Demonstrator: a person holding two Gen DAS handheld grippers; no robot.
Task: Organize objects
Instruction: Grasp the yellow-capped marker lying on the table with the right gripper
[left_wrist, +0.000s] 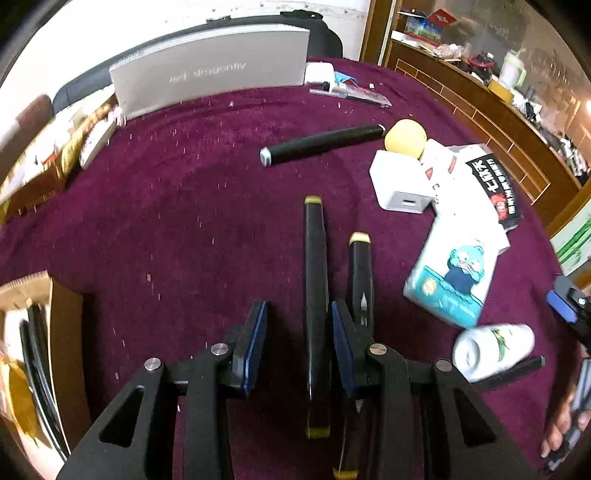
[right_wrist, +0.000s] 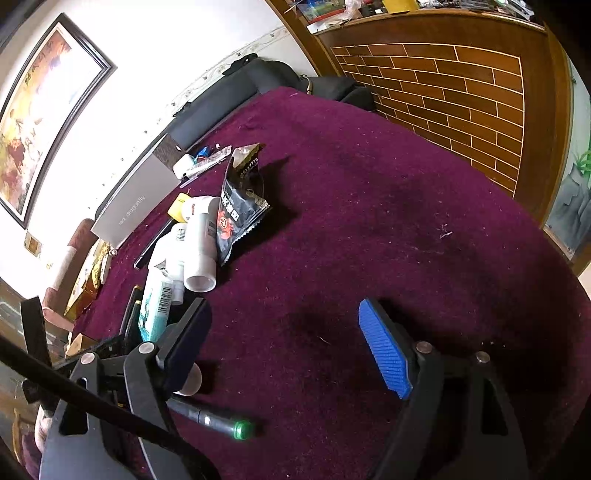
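My left gripper (left_wrist: 297, 332) is open above the purple tablecloth (left_wrist: 184, 221). A long black pen with yellow ends (left_wrist: 316, 295) lies between its fingers, close to the right pad. A second black pen with a clip (left_wrist: 361, 280) lies just right of that pad. My right gripper (right_wrist: 288, 343) is open and empty over bare cloth. A black marker with a green tip (right_wrist: 221, 422) lies under its left finger. The right gripper's blue pad also shows at the right edge of the left wrist view (left_wrist: 561, 306).
To the right lie a white bottle (left_wrist: 491, 350), a teal tissue pack (left_wrist: 454, 280), a white charger (left_wrist: 399, 184), a yellow ball (left_wrist: 404, 134), a black snack packet (right_wrist: 240, 206) and a black cylinder (left_wrist: 325, 142). A grey box (left_wrist: 210, 70) stands at the back. A cardboard box (left_wrist: 55, 350) sits at the left.
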